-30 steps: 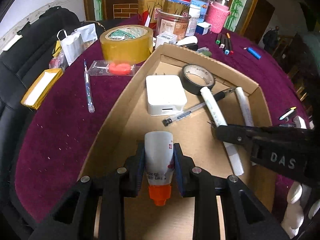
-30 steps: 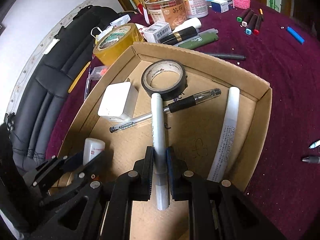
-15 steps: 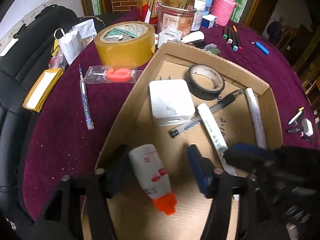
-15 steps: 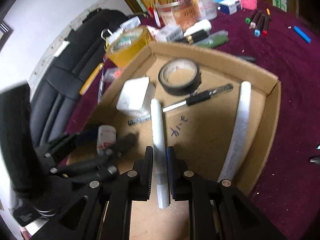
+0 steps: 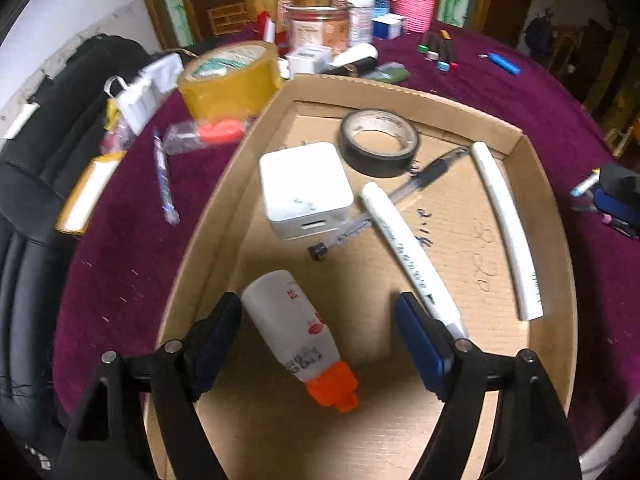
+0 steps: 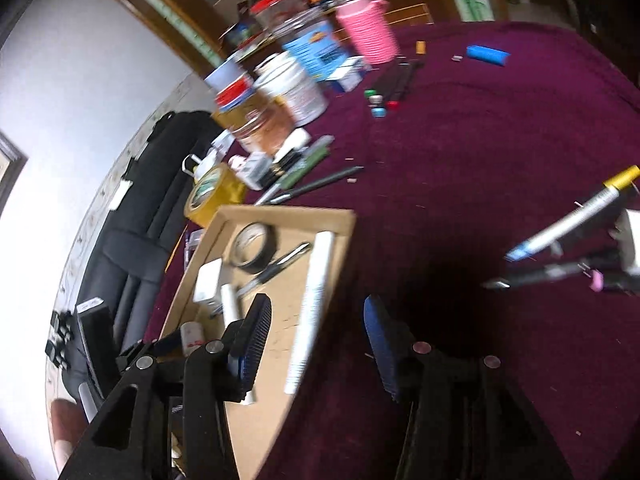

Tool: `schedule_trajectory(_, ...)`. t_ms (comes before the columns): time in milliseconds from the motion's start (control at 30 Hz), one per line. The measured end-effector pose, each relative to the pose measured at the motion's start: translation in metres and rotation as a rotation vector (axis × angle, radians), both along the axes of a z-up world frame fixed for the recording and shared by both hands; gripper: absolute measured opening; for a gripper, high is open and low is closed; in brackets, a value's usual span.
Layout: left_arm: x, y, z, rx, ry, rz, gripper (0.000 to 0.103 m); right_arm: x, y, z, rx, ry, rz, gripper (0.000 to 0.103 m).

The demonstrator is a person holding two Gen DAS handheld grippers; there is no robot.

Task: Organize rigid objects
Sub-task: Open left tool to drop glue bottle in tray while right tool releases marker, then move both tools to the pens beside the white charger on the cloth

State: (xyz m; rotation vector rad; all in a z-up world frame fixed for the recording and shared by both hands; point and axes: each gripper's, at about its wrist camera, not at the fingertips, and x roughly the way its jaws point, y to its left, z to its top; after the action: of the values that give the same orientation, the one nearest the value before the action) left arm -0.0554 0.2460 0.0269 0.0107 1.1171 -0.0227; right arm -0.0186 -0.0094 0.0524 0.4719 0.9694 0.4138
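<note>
A cardboard tray (image 5: 556, 280) (image 6: 344, 232) lies on the purple tablecloth. In it are a white glue bottle with an orange cap (image 5: 296, 332), a white marker (image 5: 408, 256), a white charger block (image 5: 304, 188), a black tape roll (image 5: 378, 142), a black pen (image 5: 400, 196) and a white tube (image 5: 508, 232). My left gripper (image 5: 320, 344) is open around the glue bottle, which lies loose on the tray floor. My right gripper (image 6: 316, 336) is open and empty, above the tray's right edge and the cloth.
A yellow tape roll (image 5: 228, 76), jars (image 5: 320, 28), a pink cup (image 5: 416, 4) and marker pens (image 5: 436, 52) stand behind the tray. A pen (image 5: 164, 176) and an orange item in a clear pack (image 5: 208, 132) lie left. Pens (image 6: 568, 228) lie right. A black chair (image 5: 32, 200) is at the left.
My left gripper opened and released the glue bottle into the tray. My right gripper let go of the white marker, opened, and swung right, off the tray toward the pens.
</note>
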Motion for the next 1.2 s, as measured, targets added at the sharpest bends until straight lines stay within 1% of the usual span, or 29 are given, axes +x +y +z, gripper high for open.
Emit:
schedule_trajectory(33, -0.002, 0.001, 0.001, -0.041, 0.005, -0.010, 0.079, -0.005, -0.011, -0.001, 0.004, -0.003, -0.017, 0.052)
schedule_trajectory(133, -0.011, 0.011, 0.016, -0.171, -0.041, 0.013, 0.079, -0.016, -0.037, -0.001, 0.017, -0.019, -0.064, 0.052)
schedule_trajectory(200, -0.019, 0.021, 0.034, -0.249, -0.101, 0.049, 0.079, -0.025, -0.056, -0.002, 0.026, -0.030, -0.101, 0.052)
schedule_trajectory(400, -0.050, 0.039, 0.090, -0.312, -0.284, 0.167, 0.079, -0.048, -0.102, -0.007, 0.015, -0.059, -0.179, 0.052)
schedule_trajectory(500, -0.063, 0.038, 0.108, -0.305, -0.340, 0.193, 0.079, -0.056, -0.120, -0.010, 0.035, -0.067, -0.209, 0.052)
schedule_trajectory(567, -0.069, 0.033, 0.114, -0.294, -0.358, 0.196, 0.079, -0.062, -0.132, -0.013, 0.043, -0.074, -0.231, 0.052)
schedule_trajectory(633, -0.072, 0.027, 0.118, -0.290, -0.360, 0.193, 0.080, -0.066, -0.141, -0.016, 0.047, -0.077, -0.243, 0.052)
schedule_trajectory(700, -0.069, 0.015, 0.117, -0.285, -0.345, 0.172, 0.080, -0.068, -0.152, -0.020, 0.051, -0.074, -0.254, 0.052)
schedule_trajectory(833, -0.061, -0.022, 0.115, -0.266, -0.315, 0.101, 0.080, -0.072, -0.178, -0.026, 0.050, -0.065, -0.298, 0.052)
schedule_trajectory(933, -0.052, -0.058, 0.109, -0.260, -0.276, 0.018, 0.080, -0.076, -0.199, -0.030, 0.042, -0.059, -0.337, 0.052)
schedule_trajectory(1067, -0.037, -0.123, 0.092, -0.250, -0.209, -0.128, 0.079, -0.080, -0.226, -0.037, 0.037, -0.046, -0.392, 0.052)
schedule_trajectory(1133, -0.030, -0.157, 0.082, -0.216, -0.192, -0.194, 0.079, -0.082, -0.238, -0.041, 0.031, -0.040, -0.419, 0.052)
schedule_trajectory(1200, -0.022, -0.185, 0.072, -0.176, -0.182, -0.236, 0.079, -0.081, -0.248, -0.044, 0.030, -0.036, -0.442, 0.052)
